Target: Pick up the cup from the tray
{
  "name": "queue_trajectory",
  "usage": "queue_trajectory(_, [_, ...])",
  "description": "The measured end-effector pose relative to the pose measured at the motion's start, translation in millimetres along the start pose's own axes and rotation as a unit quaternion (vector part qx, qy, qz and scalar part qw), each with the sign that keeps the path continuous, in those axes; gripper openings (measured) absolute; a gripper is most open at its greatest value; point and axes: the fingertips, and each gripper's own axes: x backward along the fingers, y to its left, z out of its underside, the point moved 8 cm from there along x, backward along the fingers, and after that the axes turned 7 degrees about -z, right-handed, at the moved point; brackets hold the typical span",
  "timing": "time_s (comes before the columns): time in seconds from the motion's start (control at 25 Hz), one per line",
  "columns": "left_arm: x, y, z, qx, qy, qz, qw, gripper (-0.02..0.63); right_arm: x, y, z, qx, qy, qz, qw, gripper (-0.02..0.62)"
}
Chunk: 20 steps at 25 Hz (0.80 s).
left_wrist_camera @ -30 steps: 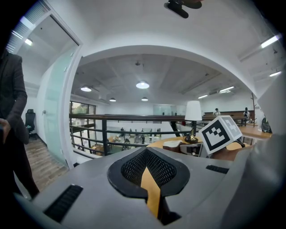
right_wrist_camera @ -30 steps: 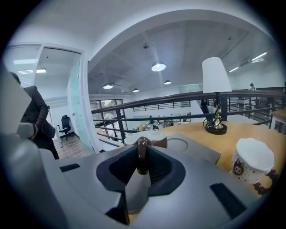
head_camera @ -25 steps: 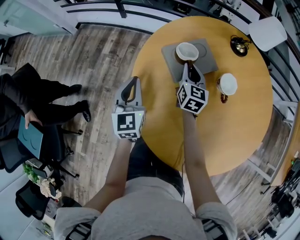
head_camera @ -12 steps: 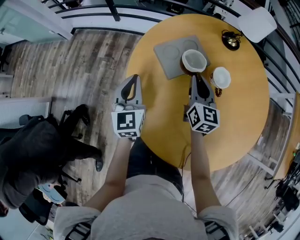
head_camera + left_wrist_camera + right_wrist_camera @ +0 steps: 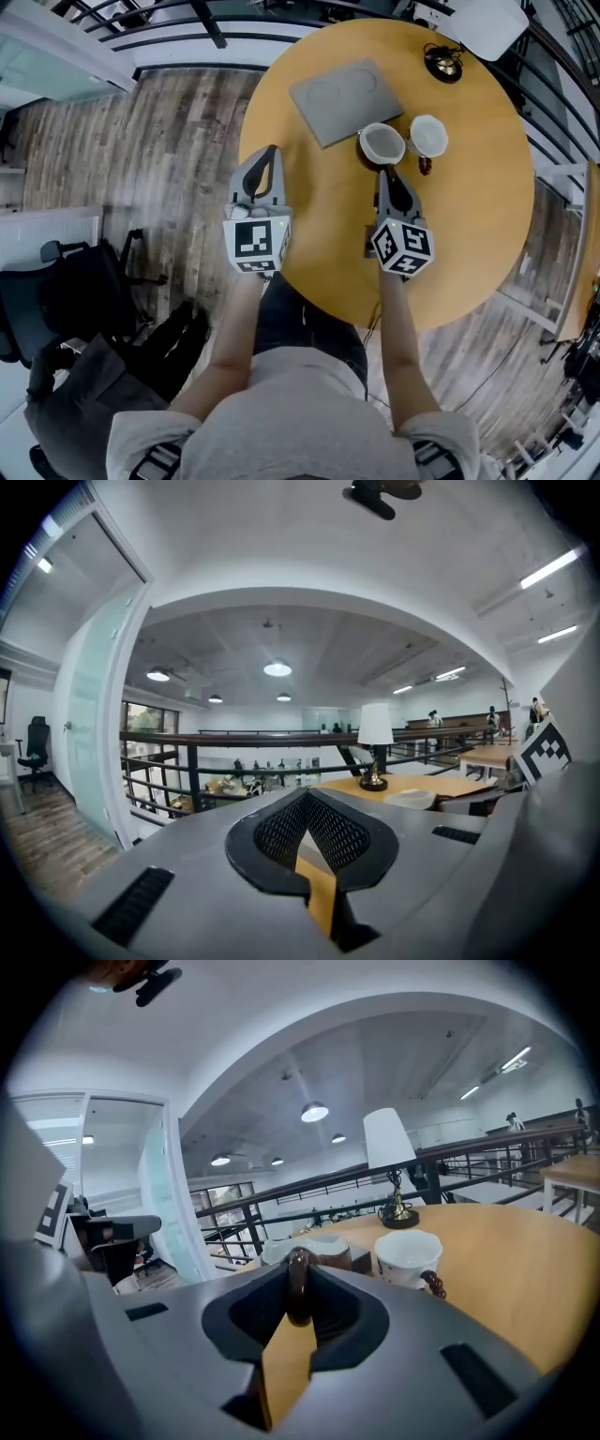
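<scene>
The right claw is clenched on the brown handle of the cup. The cup is upright at the near corner of the grey tray, just beside a white cup. Whether it rests on the surface cannot be told. The left claw is closed and empty, at the surface's left edge.

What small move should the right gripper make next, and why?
Probably lower the cup onto the bare table beside the second cup. The right gripper is shut on its handle, and the cup is past the tray's edge, so the pick-up looks done.
</scene>
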Motion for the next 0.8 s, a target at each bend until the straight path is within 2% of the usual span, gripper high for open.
queue_trajectory(0.4, [10.5, -10.3, 5.8, -0.009, 0.003, 0.001, 1.0000, 0.006, -7.6, 0.7, 49.5, -0.009, 0.059, -0.012, 0.998, 0.053])
queue_trajectory(0.8, [15.2, -7.4, 8.2, 0.000, 0.009, -0.014, 0.9999, 0.006, -13.6, -2.0, 62.2, -0.001, 0.084, -0.017, 0.996, 0.054])
